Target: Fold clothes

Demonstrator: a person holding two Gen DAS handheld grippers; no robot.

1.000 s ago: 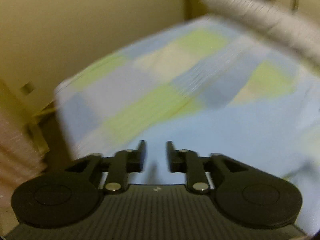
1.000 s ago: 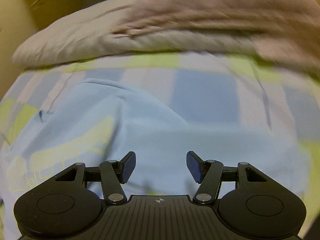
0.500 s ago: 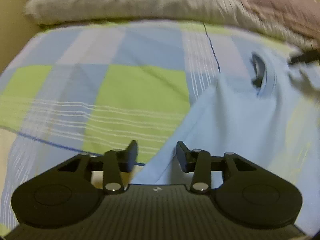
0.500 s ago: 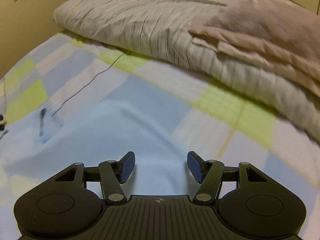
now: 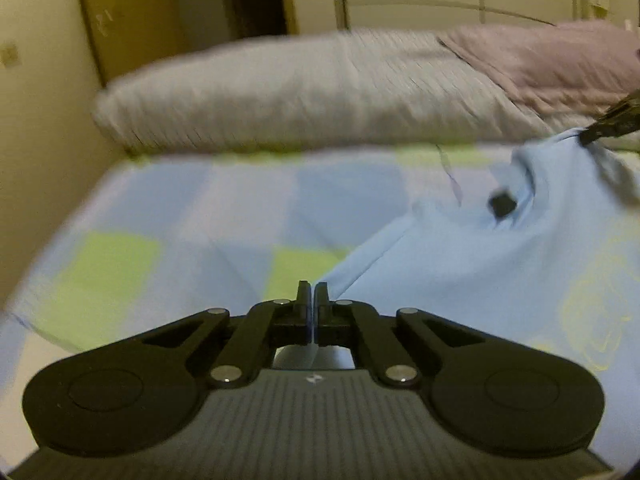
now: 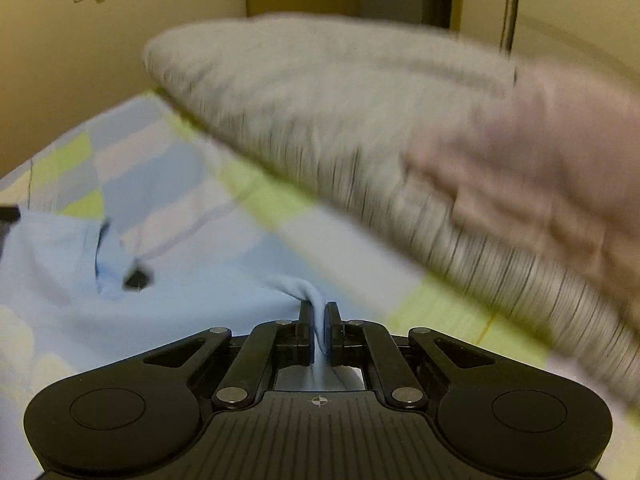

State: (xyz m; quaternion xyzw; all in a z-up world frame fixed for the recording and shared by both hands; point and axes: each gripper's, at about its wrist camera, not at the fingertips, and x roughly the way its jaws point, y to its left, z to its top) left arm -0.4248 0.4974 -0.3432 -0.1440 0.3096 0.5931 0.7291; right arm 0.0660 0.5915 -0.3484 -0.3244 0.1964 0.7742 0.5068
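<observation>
A light blue T-shirt (image 5: 460, 264) with a yellow print lies on the checked bed sheet (image 5: 200, 216), its collar with a dark tag (image 5: 502, 204) facing the pillows. My left gripper (image 5: 312, 294) has its jaws closing tight on the shirt's left edge, a thin blue strip pinched between the pads. In the right wrist view the right gripper (image 6: 319, 312) has its jaws closing on a bunched fold of the T-shirt (image 6: 180, 300), pads pressing on it. The right gripper's tip (image 5: 600, 128) shows at the shirt's far corner in the left wrist view.
A grey striped pillow (image 5: 300, 96) and a pink blanket (image 5: 552, 64) lie along the head of the bed, just beyond the shirt. A cream wall (image 5: 36, 128) borders the bed on the left. The pillow (image 6: 340, 128) looms close over the right gripper.
Both grippers swung across the bed to the shirt's upper edge and went from open to shut on its fabric, one at each side of the collar.
</observation>
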